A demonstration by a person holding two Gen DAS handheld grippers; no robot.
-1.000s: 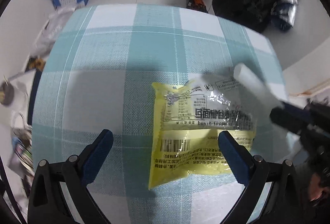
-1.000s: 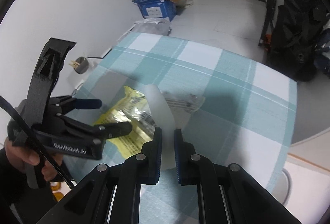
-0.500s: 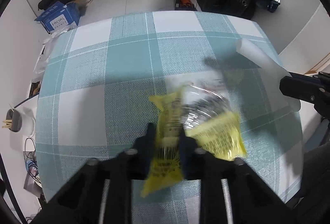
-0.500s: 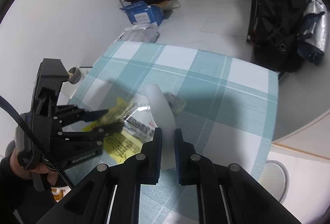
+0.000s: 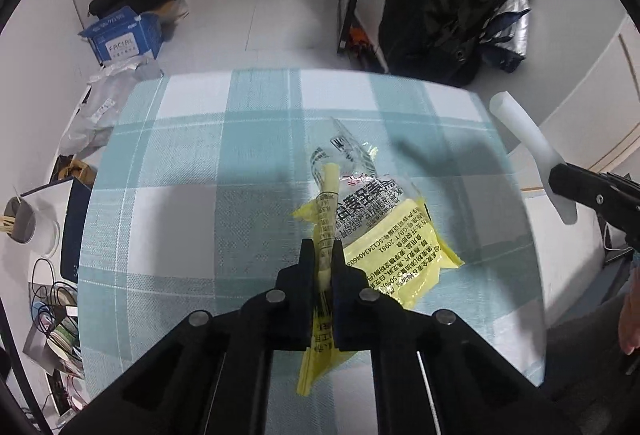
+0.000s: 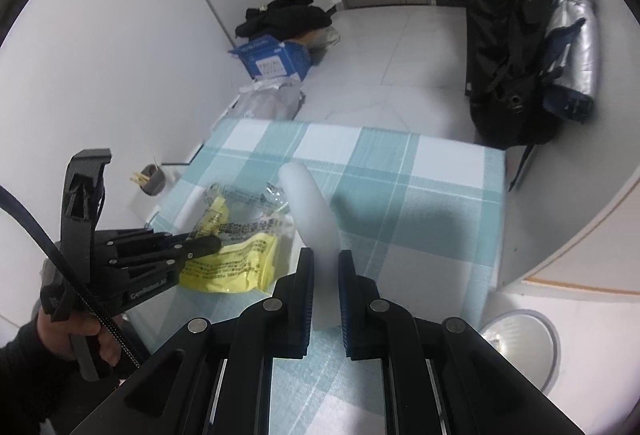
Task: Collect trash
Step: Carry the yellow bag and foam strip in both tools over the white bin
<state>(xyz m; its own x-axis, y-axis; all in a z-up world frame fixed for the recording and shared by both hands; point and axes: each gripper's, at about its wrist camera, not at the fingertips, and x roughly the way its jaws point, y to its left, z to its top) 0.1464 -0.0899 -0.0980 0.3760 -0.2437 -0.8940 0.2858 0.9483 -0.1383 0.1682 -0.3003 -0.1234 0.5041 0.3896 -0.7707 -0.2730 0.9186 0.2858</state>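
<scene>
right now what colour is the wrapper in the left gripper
Yellow and clear, with black print; the wrapper shows best in the left wrist view.

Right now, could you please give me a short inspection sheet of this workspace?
Surface: table under teal-and-white checked cloth.
Job's things: yellow-and-clear wrapper, pinched and lifted at one edge; white tube, held up.
Clutter: nothing seen on the table.
Grippers: left gripper shut on wrapper; right gripper shut on tube.
Cables: coiled wires on the floor.
Surroundings: blue box, black bag, round bin.
</scene>
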